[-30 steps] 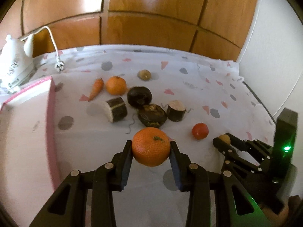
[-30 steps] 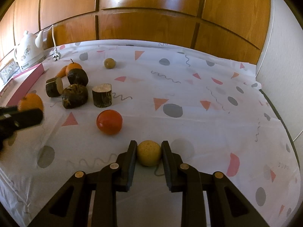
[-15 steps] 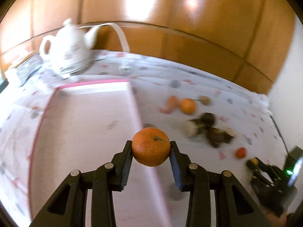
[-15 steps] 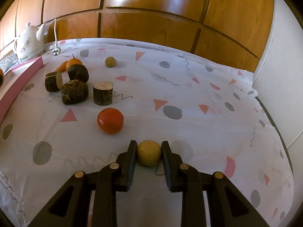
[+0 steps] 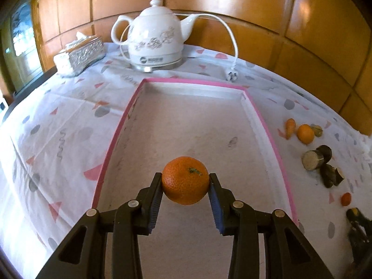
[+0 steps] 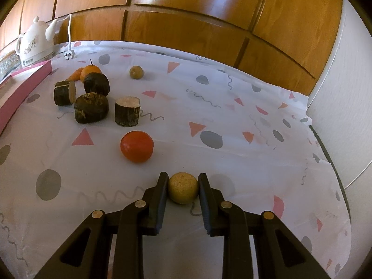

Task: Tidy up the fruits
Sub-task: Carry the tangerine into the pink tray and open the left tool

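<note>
Between the left tool's [image 5: 185, 181] pads, a clamped mandarin [image 5: 185, 180], above the pink-rimmed tray [image 5: 262, 121].

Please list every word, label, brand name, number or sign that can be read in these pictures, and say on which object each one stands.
Nothing can be read with confidence.
White kettle: a round dark logo and a short line of print low on its body, too blurred to read.
Silver tissue box: embossed pattern only, no text visible.
Tablecloth: printed triangles, dots and squiggles, no letters.
Pink-rimmed tray: no print visible.
</note>
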### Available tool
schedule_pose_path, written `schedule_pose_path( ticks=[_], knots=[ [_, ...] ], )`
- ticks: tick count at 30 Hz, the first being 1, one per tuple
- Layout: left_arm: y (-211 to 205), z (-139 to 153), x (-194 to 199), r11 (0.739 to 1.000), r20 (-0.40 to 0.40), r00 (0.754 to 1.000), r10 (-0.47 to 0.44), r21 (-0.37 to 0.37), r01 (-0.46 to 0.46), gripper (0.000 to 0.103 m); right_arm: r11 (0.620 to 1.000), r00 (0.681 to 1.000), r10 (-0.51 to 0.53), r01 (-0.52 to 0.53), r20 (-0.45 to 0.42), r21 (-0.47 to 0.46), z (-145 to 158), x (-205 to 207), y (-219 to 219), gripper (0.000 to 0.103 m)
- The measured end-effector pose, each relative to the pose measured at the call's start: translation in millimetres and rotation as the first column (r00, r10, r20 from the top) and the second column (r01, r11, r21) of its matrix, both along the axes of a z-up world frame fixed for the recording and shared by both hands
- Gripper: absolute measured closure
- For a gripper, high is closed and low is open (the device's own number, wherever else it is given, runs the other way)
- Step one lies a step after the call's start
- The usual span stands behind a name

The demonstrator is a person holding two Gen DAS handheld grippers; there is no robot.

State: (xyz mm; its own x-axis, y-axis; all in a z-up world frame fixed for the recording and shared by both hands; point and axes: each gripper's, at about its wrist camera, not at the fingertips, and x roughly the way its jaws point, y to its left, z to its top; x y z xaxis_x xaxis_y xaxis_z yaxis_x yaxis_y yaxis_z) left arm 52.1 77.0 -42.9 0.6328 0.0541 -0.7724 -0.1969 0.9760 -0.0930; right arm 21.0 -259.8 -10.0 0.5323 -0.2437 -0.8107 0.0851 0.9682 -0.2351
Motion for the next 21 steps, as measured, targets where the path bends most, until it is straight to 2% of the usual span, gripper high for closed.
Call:
schedule_pose_path(
  ticks=[7,9,12,16,18,21],
  knots=[
    [7,1,-8,1.0,0.012,1.0,0.013,-0.005,-0.013,0.062,1.0,1.0,-0.022,0.022,-0.009,-0.008,2,1,4,0.078],
    [8,6,-13,1.0,0.04,0.999,0.013,0.007,-0.013,0.054,1.0,1.0,-0.025,0.025,-0.013,0.001,3,0,4,0.078],
    [7,16,-19,0.999,0.081,0.997,0.011,0.032,-0.014,0.047,0.999,1.0,-0.023,0.023,-0.021,0.032,7,0,5,0.078],
    [3,29,-26,0.998,0.123,0.992,-0.005,0.063,-0.003,0.046,0.999,1.0,0.015,-0.014,-0.008,0.052,16,-2,20,0.078],
    [2,35,-28,0.997,0.143,0.99,-0.007,0.081,-0.004,0.04,0.998,0.999,0.04,-0.041,0.012,0.055,24,-3,30,0.078],
    [2,44,-34,0.995,0.174,0.985,-0.006,0.1,-0.012,0.038,0.991,0.994,0.099,-0.102,0.036,0.091,36,-2,48,0.078]
  ],
)
